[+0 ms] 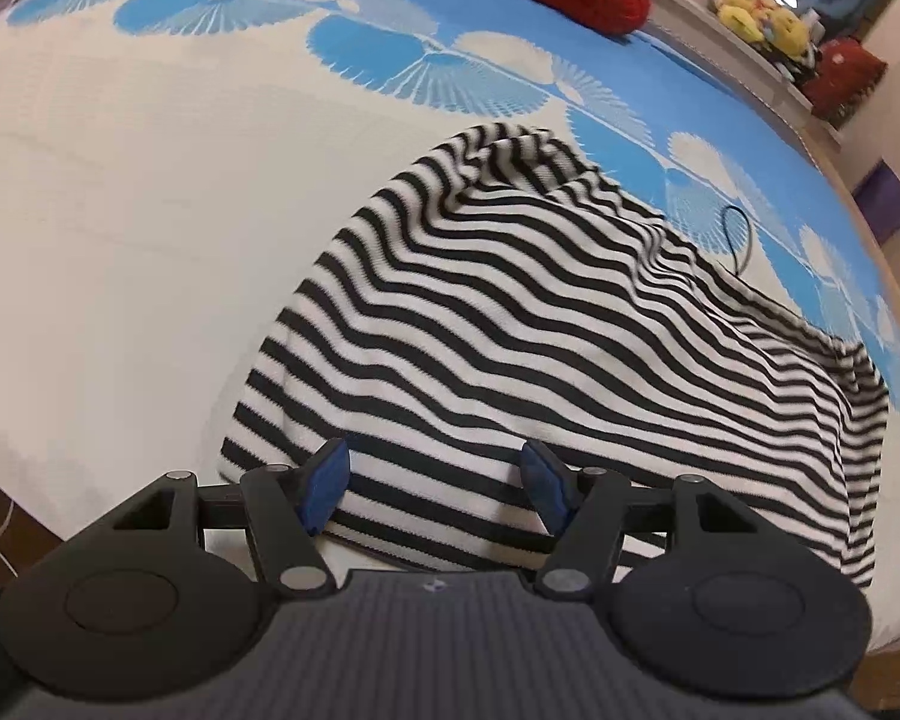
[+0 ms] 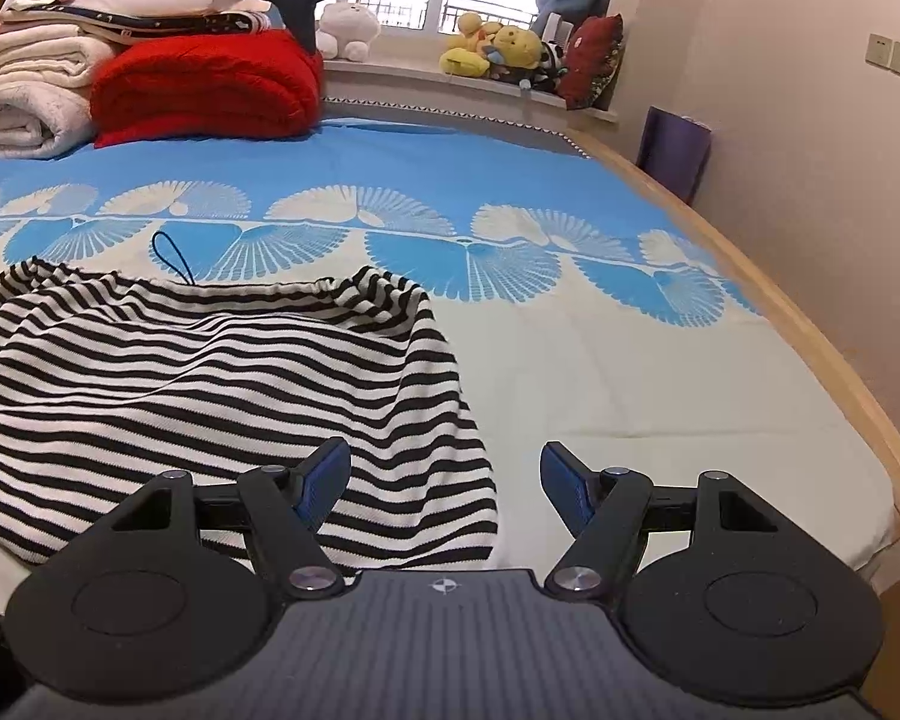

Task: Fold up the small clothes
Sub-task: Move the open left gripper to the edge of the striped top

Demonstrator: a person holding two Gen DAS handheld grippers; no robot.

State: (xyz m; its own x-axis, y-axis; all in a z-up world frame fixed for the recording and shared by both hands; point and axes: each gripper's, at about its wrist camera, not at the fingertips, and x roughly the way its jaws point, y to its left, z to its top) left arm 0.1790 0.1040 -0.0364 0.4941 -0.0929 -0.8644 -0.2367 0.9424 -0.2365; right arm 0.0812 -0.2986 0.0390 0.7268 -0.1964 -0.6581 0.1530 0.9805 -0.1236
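Note:
A black-and-white striped garment (image 1: 540,324) lies spread and a little rumpled on the bed, with a thin dark cord loop (image 1: 735,240) at its far edge. My left gripper (image 1: 435,468) hovers open over the garment's near left corner, blue pads apart, nothing pinched. In the right wrist view the same striped garment (image 2: 210,384) fills the left half, its cord loop (image 2: 171,261) at the top edge. My right gripper (image 2: 444,474) is open over the garment's near right corner; its left finger (image 2: 324,480) is above the cloth, its right finger (image 2: 567,489) above bare sheet.
The bed cover (image 2: 570,360) is cream with a blue fan-patterned band. Folded red blanket (image 2: 210,90) and white towels (image 2: 24,90) are stacked at the far left. Plush toys (image 2: 498,51) line the window sill. The wooden bed edge (image 2: 810,348) runs along the right beside the wall.

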